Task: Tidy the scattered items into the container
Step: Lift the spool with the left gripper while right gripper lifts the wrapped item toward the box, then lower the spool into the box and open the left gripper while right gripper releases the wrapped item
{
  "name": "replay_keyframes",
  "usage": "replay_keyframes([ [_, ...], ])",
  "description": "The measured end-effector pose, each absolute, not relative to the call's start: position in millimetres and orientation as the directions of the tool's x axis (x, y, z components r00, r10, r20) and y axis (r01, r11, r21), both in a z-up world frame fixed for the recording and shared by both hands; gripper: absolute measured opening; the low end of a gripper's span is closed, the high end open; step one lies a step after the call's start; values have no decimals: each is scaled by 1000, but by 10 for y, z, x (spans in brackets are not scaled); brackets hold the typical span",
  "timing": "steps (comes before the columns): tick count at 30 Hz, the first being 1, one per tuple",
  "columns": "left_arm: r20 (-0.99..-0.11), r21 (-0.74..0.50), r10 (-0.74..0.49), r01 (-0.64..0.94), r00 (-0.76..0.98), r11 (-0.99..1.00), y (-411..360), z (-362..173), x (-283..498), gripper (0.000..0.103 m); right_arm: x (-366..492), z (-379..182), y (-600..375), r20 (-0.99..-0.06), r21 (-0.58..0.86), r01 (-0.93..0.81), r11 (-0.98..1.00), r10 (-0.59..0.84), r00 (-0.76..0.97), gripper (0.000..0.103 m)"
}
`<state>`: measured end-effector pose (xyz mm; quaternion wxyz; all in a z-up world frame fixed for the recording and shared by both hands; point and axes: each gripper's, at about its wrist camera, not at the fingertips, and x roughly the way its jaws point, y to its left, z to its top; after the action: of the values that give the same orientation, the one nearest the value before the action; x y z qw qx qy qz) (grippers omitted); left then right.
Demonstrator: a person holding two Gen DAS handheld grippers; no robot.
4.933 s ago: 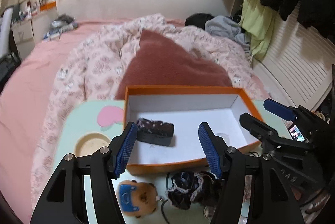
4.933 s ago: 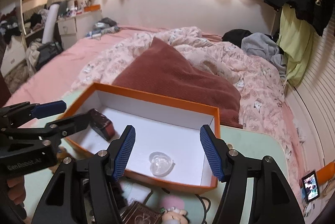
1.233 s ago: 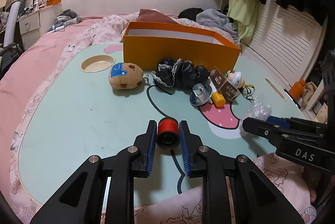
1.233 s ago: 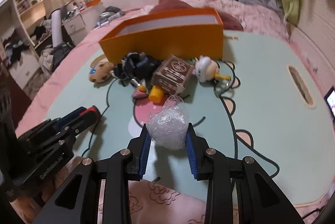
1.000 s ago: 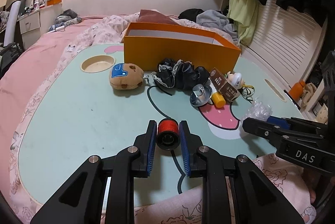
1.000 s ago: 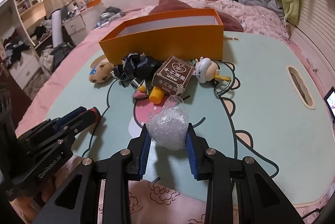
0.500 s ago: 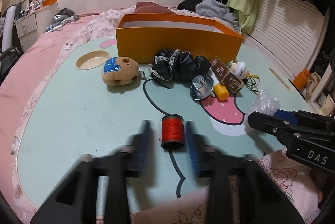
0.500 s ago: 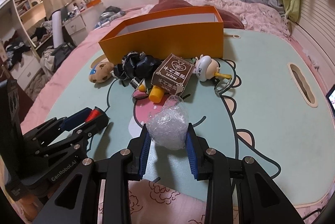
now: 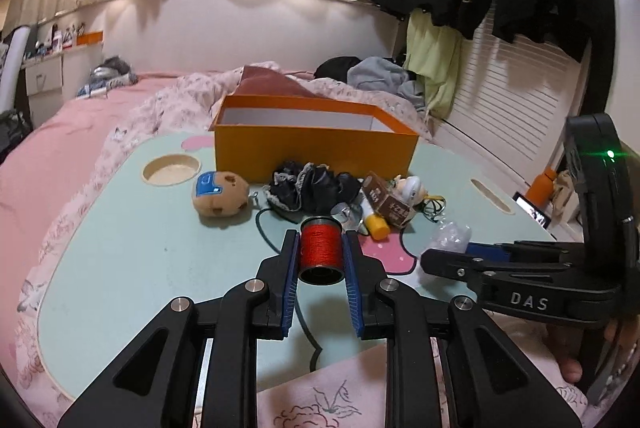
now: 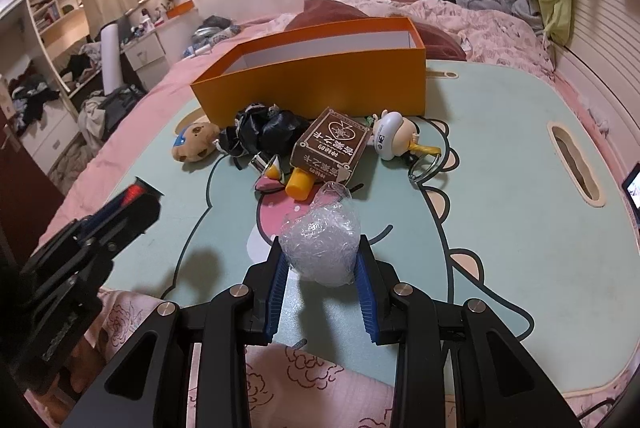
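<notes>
My left gripper (image 9: 320,248) is shut on a spool of red thread (image 9: 320,248) and holds it a little above the mint-green table (image 9: 132,248). The right gripper (image 10: 320,252) is shut on a crumpled clear plastic bag (image 10: 320,248) near the table's front edge. At the table's far side stands the open orange box (image 9: 314,143) (image 10: 316,79). Before it lie a brown plush (image 9: 219,192), black lacy fabric (image 9: 314,185), a brown printed box (image 10: 330,145), a yellow-capped piece (image 10: 300,183), a small metal bit (image 10: 260,161) and a white duck toy (image 10: 394,139).
A bed with a pink floral quilt (image 9: 168,103) and a maroon pillow (image 10: 332,11) lies behind the table. The table has a round cup recess (image 9: 171,168) at left and a slot handle (image 10: 574,157) at right. A person's hand (image 9: 572,352) holds the right tool.
My left gripper has lifted the red spool off the table and tilted up, so the box looks farther and higher. The right gripper with the plastic bag has kept still.
</notes>
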<state>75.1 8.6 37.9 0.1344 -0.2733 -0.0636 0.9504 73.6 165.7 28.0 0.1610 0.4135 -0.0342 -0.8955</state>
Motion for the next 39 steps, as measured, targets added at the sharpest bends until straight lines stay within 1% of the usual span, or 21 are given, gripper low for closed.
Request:
replay_keyframes([
  [15,-511,-194,286,-215,-811,-957,96,331,759,23,737,282,1648,-728,192,261,-946,-316,-609,31],
  [17,-522,-190,287,-219,-803,-957,115,323,735,23,729,293,1645,-727,192,265,-945,-318,-609,31],
  [19,-553,-185,288,-222,-782,-957,147,299,663,23,702,326,1634,-724,192,276,-942,-326,-608,31],
  [21,-575,-181,282,-217,-768,-959,167,314,587,23,683,403,1621,-710,176,285,-942,-322,-626,31],
  [24,-554,-181,290,-228,-780,-957,159,478,487,23,650,549,1601,-675,158,311,-937,-333,-658,31],
  [29,-531,-135,260,-222,-807,-966,113,979,74,23,393,907,1522,-606,77,353,-932,-325,-726,31],
  [31,-534,-124,250,-217,-808,-968,105,1163,-140,23,155,1050,1507,-604,66,341,-938,-310,-734,31],
  [34,-552,-112,227,-198,-802,-974,102,1350,-538,23,-180,1194,1517,-611,90,332,-939,-316,-726,31],
  [37,-587,-138,228,-181,-777,-974,120,1334,-887,23,-492,1251,1484,-626,83,323,-943,-302,-719,31],
  [39,-612,-170,240,-171,-753,-971,130,1185,-1066,23,-647,1211,1468,-635,78,320,-944,-294,-714,31],
])
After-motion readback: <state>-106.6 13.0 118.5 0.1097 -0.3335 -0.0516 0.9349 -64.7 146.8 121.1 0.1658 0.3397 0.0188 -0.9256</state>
